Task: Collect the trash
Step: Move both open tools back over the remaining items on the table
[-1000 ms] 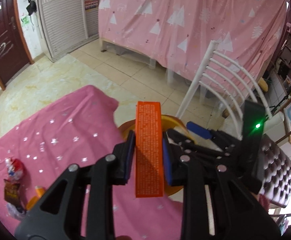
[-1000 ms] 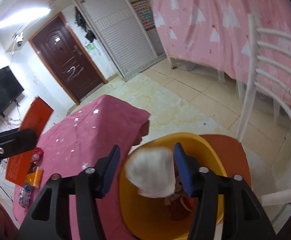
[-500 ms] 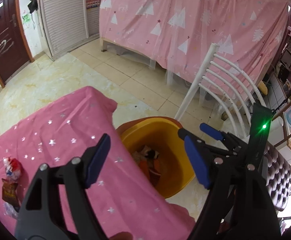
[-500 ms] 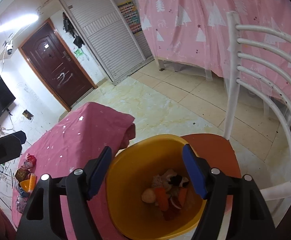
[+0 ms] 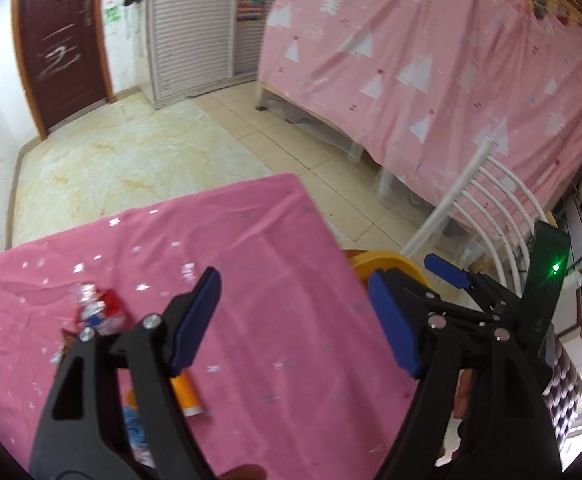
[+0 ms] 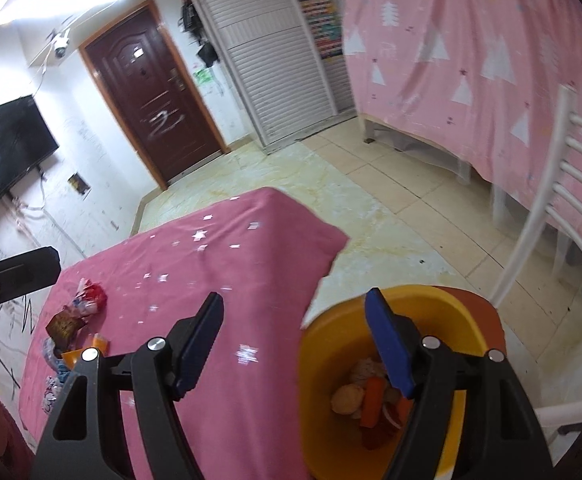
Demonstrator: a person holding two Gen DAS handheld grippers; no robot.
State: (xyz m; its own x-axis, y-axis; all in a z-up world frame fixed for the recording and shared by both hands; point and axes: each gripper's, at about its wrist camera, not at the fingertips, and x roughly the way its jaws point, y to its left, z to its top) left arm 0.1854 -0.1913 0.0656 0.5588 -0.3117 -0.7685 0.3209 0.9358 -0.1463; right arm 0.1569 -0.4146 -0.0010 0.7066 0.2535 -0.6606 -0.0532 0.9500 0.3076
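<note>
both my claws gape, left claw [image 5: 291, 320] & right claw [image 6: 295, 340]. red wrapper [image 5: 105, 310] lower left on bench [image 5: 271, 260]: light, crinkly, slippery; pinch bunched middle.

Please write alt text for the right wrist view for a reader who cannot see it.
The open, empty right gripper hangs between a pink tablecloth with wrappers at its left edge and a yellow bin holding trash.

Left gripper [image 5: 295, 320] and right gripper [image 6: 297, 340] both apparently spread wide, empty.
</note>
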